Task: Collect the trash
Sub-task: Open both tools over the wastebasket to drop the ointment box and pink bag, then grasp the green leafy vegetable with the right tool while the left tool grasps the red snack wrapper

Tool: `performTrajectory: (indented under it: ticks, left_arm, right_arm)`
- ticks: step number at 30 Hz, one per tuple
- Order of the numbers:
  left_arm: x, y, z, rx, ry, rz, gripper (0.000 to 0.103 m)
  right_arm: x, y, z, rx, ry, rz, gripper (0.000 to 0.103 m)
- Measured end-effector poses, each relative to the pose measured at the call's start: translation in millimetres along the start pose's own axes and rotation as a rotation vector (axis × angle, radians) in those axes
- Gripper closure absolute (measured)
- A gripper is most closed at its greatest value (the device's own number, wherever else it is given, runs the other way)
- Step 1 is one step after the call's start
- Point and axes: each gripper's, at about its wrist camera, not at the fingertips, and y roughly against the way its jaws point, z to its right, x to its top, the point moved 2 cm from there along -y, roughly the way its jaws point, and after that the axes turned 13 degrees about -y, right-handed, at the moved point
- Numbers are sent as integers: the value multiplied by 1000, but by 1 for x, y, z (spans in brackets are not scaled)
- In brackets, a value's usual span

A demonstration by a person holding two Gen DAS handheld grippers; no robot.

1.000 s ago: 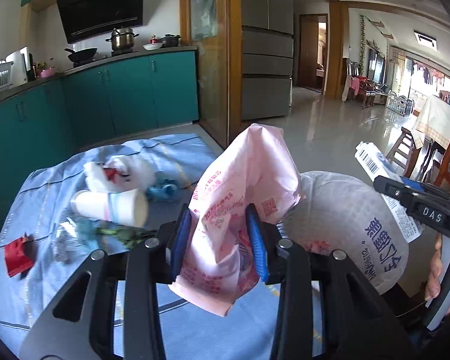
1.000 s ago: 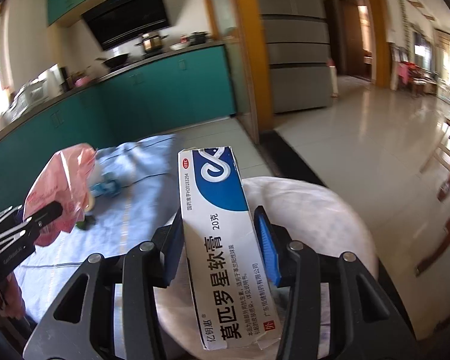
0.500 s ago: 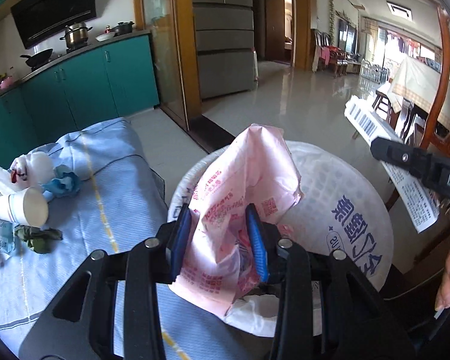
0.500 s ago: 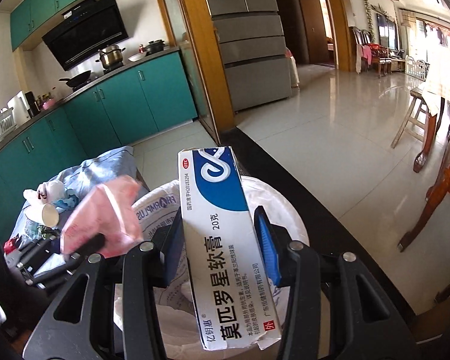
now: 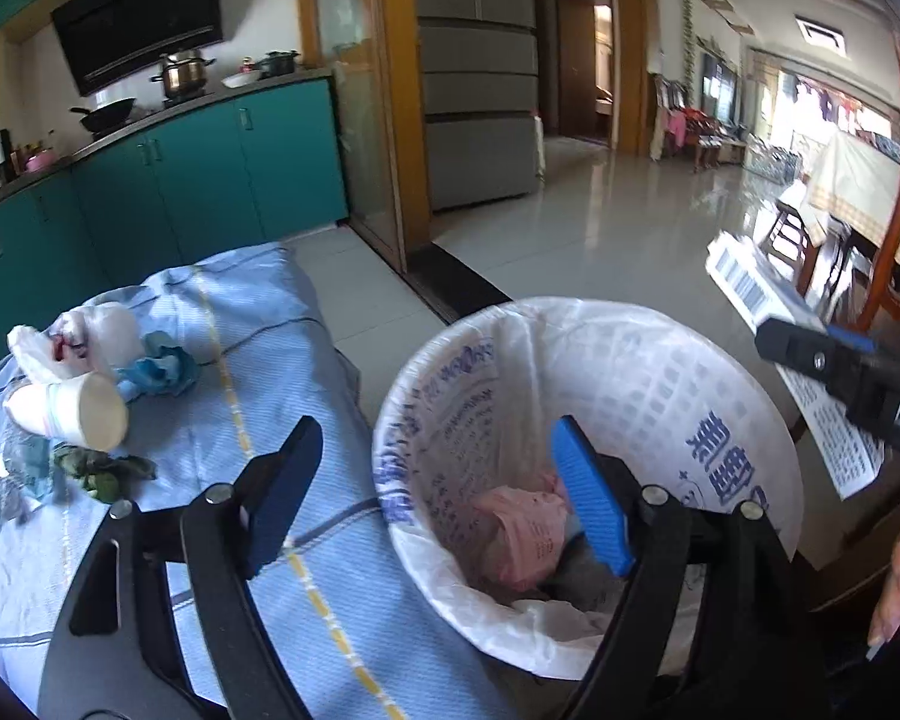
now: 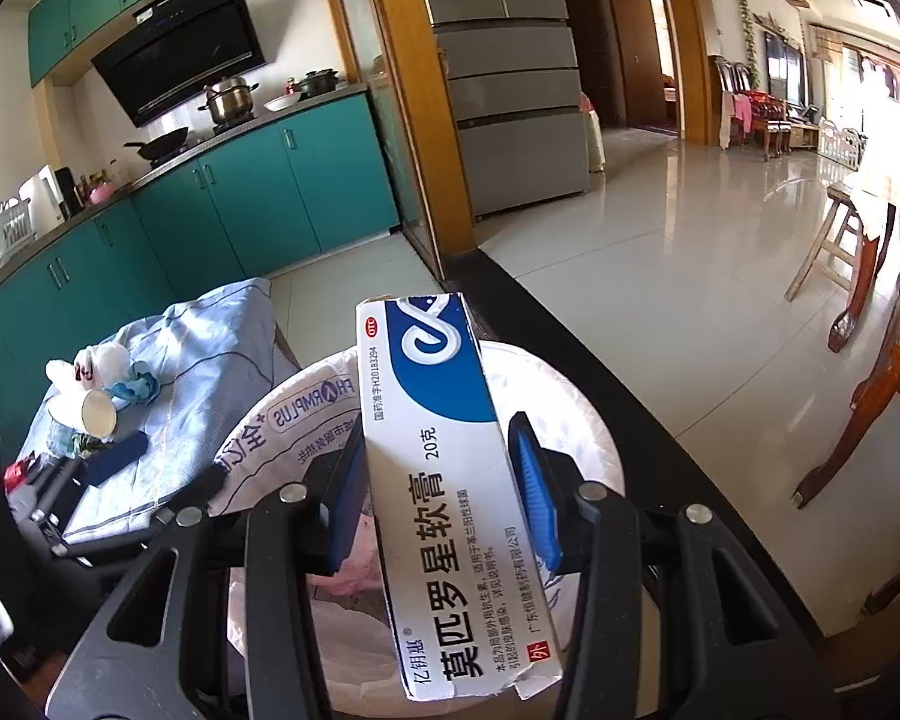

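- Blue-striped cloth [image 5: 258, 360] covers the worktop at left, carrying a paper cup [image 5: 69, 414], white wad and green scraps.
- Left claw [image 5: 432, 492] is spreading its jaws, nothing between them; a second ago it pinched the pink bag [image 5: 525, 531], which now lies inside the lined bin [image 5: 660, 372].
- Only the right wrist view shows the printed face of the ointment box [image 6: 450, 480], pinched in the right claw [image 6: 444, 486] above the bin, as before.

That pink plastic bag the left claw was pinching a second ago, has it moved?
Yes. The pink bag has dropped from the opening left gripper and lies inside the lined bin.
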Motion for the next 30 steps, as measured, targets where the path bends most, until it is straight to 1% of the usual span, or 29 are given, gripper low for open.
performTrajectory:
  ticks: [4, 7, 9, 10, 13, 15, 18, 19, 21, 23, 24, 26, 28, 29, 30]
  left_arm:
    - [-2, 13, -25, 82, 46, 23, 21]
    - [-4, 18, -38, 104, 75, 28, 19]
    - [-6, 20, -45, 106, 84, 21, 19]
    - [-7, 21, -48, 108, 85, 20, 19]
    - [-9, 26, -53, 131, 67, 18, 18]
    - [-12, 31, -61, 168, 38, 18, 17]
    - [-18, 41, -79, 251, 5, 11, 17]
    - [-21, 45, -91, 283, 6, 7, 17]
    - [-24, 55, -113, 322, 19, 8, 17]
    - [-27, 66, -142, 376, 42, 15, 17]
    - [-28, 71, -162, 416, 52, 14, 16]
    - [-27, 75, -196, 494, 57, 17, 15]
    - [-29, 71, -237, 580, 54, 50, 14]
    - [-31, 66, -250, 604, 45, 44, 14]
    - [-36, 55, -272, 648, 31, -8, 14]
  right_arm:
    - [-2, -6, -7, 4, 15, -23, 57]
    - [-3, -9, -10, 6, 14, -34, 54]
    - [-3, -10, -12, 5, 14, -32, 44]
    - [-3, -10, -13, 4, 12, -26, 42]
    - [-1, -10, -18, 12, 2, -20, 36]
    - [0, -12, -24, 20, -3, -25, 33]
    - [-1, -19, -41, 45, 5, -39, 33]
    - [-1, -21, -45, 54, 13, -44, 33]
    - [-4, -25, -61, 78, 32, -55, 33]
    - [-8, -29, -82, 126, 58, -78, 33]
    - [-11, -32, -96, 158, 78, -96, 33]
    - [-16, -40, -119, 180, 124, -116, 33]
    - [-22, -54, -151, 217, 187, -153, 33]
    - [-26, -60, -165, 249, 211, -178, 33]
    - [-31, -66, -180, 285, 233, -206, 33]
